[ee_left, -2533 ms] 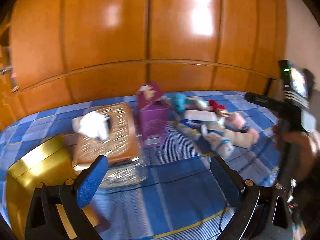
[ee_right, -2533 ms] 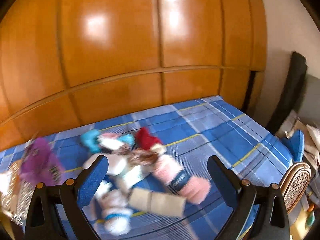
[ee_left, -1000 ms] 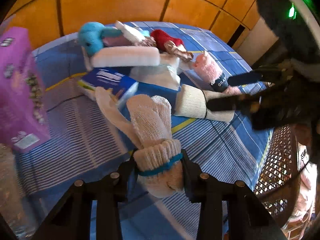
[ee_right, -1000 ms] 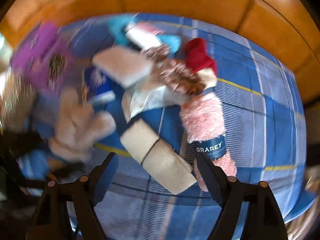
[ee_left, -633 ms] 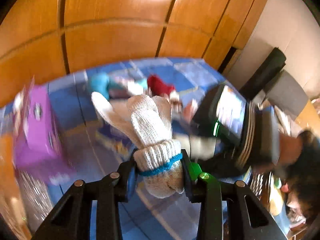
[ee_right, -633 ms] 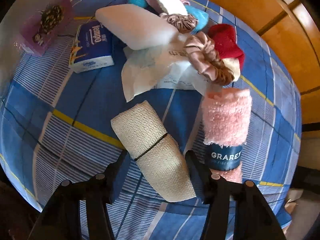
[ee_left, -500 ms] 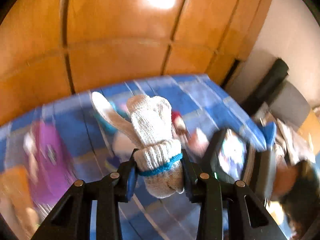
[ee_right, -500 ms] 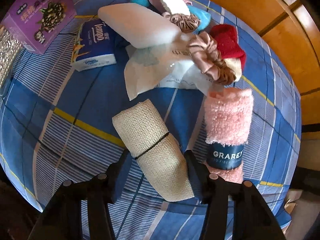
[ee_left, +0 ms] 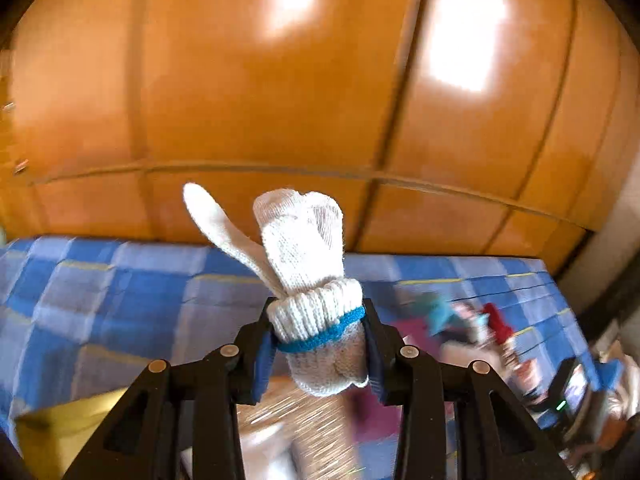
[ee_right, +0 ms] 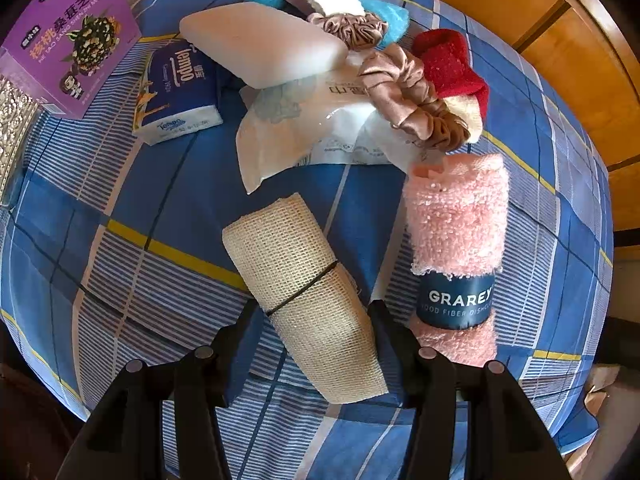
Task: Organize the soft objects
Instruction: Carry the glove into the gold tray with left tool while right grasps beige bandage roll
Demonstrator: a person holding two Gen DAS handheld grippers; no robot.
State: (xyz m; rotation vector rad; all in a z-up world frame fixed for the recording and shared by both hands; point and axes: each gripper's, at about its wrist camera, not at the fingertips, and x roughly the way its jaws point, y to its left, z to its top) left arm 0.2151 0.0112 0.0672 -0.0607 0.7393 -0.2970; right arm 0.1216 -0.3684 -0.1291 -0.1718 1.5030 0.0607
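Note:
My left gripper (ee_left: 318, 344) is shut on a rolled pair of white knit gloves (ee_left: 304, 248) with a blue band, held in the air above the blue checked bedspread (ee_left: 120, 280). My right gripper (ee_right: 312, 320) points straight down, its pads pressed on both sides of a beige mesh cloth roll (ee_right: 292, 264) that lies on the bedspread (ee_right: 160, 184). Just right of it lies a pink towel roll (ee_right: 456, 216) with a navy label. Behind are a satin scrunchie (ee_right: 412, 96), a red cloth (ee_right: 448, 64) and a white foam pad (ee_right: 260, 44).
A plastic packet (ee_right: 316, 128), a tissue pack (ee_right: 180, 88) and a purple box (ee_right: 68, 36) lie beside the pile. Below the left gripper a gold box (ee_left: 52, 420) and a glittery box (ee_left: 280, 420) show blurred. A wooden wardrobe (ee_left: 280, 80) stands behind the bed.
The left gripper lifted the gloves off the bed and swung away from the pile toward the wardrobe. The right gripper sank and closed from wide open onto the beige roll.

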